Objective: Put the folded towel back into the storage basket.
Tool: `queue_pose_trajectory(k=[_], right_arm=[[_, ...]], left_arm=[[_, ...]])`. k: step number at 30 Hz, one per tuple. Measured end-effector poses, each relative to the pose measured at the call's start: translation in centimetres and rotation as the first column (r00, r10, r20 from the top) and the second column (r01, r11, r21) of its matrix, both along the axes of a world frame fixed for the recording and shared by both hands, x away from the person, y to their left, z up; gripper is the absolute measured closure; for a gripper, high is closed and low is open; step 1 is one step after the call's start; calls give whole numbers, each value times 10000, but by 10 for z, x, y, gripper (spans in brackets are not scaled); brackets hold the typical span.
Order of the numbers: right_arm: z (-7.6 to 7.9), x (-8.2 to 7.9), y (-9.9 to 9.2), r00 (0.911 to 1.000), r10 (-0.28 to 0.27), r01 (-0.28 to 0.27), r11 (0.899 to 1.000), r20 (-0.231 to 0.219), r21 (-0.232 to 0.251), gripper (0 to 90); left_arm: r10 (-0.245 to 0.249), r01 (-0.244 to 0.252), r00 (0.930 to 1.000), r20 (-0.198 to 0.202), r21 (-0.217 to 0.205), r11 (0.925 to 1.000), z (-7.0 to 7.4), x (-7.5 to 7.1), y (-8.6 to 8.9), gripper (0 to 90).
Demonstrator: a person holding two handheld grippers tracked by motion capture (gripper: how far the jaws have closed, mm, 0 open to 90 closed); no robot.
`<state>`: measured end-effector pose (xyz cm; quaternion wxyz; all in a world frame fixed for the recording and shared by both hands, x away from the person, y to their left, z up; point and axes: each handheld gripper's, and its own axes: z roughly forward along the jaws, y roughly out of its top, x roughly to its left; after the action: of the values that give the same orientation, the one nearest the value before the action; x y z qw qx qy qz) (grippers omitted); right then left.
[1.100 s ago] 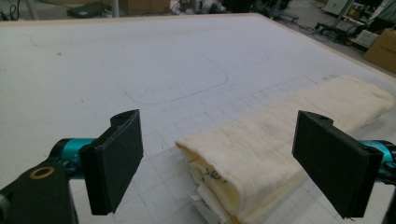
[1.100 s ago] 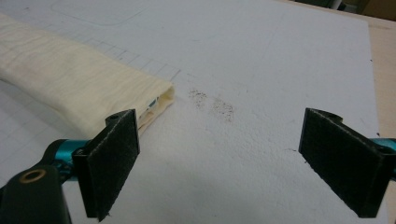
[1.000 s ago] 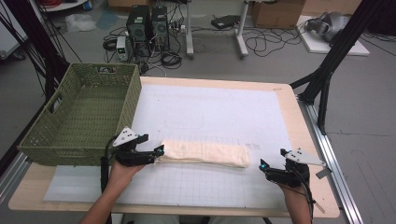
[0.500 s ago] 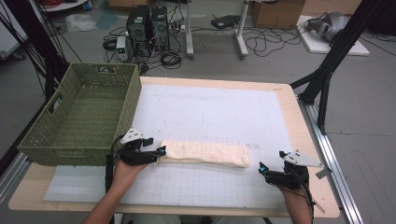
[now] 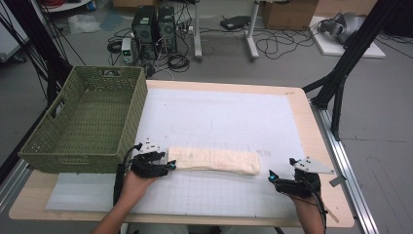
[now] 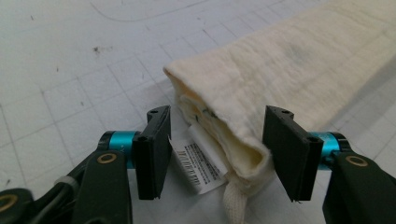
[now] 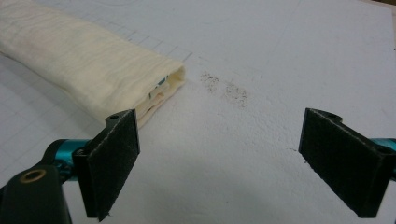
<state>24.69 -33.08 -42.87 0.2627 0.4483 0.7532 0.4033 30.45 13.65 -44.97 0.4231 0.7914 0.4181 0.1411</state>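
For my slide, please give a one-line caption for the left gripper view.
Left hand-held gripper closing around the end of a folded cream cloth, its label between the jaws, on a white grid mat.

Left tongs [image 6: 215,156] half-closed, right tongs [image 7: 243,163] wide.

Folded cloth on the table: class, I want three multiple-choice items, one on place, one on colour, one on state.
1. Where does the basket stand?
A. left of the cloth
B. right of the cloth
C. on the cloth

2. What colour is the cloth?
A. cream
B. red
C. black

3. How does the right gripper stand?
A. shut on the cloth
B. open, apart from the cloth
C. inside the basket

Answers: 1 A, the high view shows it at the table's left edge. 2 A, pale cream all over. 3 B, its jaws stand wide with bare mat between.
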Motion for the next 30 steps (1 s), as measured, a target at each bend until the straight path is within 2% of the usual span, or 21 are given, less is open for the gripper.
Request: queue_pose_trajectory(k=[4,6,11,13,16,21,23,26,28,30], right_arm=[[-1,1,2,9999,57,-57,10000,-98,-5,118],[-1,1,2,9999,107,-107,9999,-87,4,117],[-2,3,3,9998,133,-133,9999,-137,36,118],[-2,4,5,9997,157,-156,9999,-162,45,117],[-3,5,6,9996,225,-224,9997,-184,64,117],[-4,6,10,9991,345,-341,9993,-241,159,117],[-4,8,12,9988,247,-237,9994,-420,234,117],[-3,11,16,9981,237,-238,9997,-577,-12,115],[-4,13,19,9978,258,-250,9996,-606,131,111],[-5,16,24,9973,261,-225,9984,-689,519,111]], left_arm=[[-68,67,10000,59,240,9997,1,-5,-4,444],[-144,143,9999,56,196,9997,0,-9,-6,475],[-174,174,9998,112,55,9998,-1,-11,-7,488],[-269,269,9996,89,-5,9996,-1,-13,-8,534],[-410,411,9991,90,-70,9991,-1,-15,-11,673],[-479,479,9988,52,-156,9987,0,-15,-11,739],[-495,496,9987,117,-85,9987,0,-16,-12,762],[-502,502,9987,-1,-185,9986,1,-14,-11,777],[-504,502,9987,-54,-280,9983,2,-13,-9,779],[-539,536,9985,-102,-350,9980,2,-12,-8,784]])
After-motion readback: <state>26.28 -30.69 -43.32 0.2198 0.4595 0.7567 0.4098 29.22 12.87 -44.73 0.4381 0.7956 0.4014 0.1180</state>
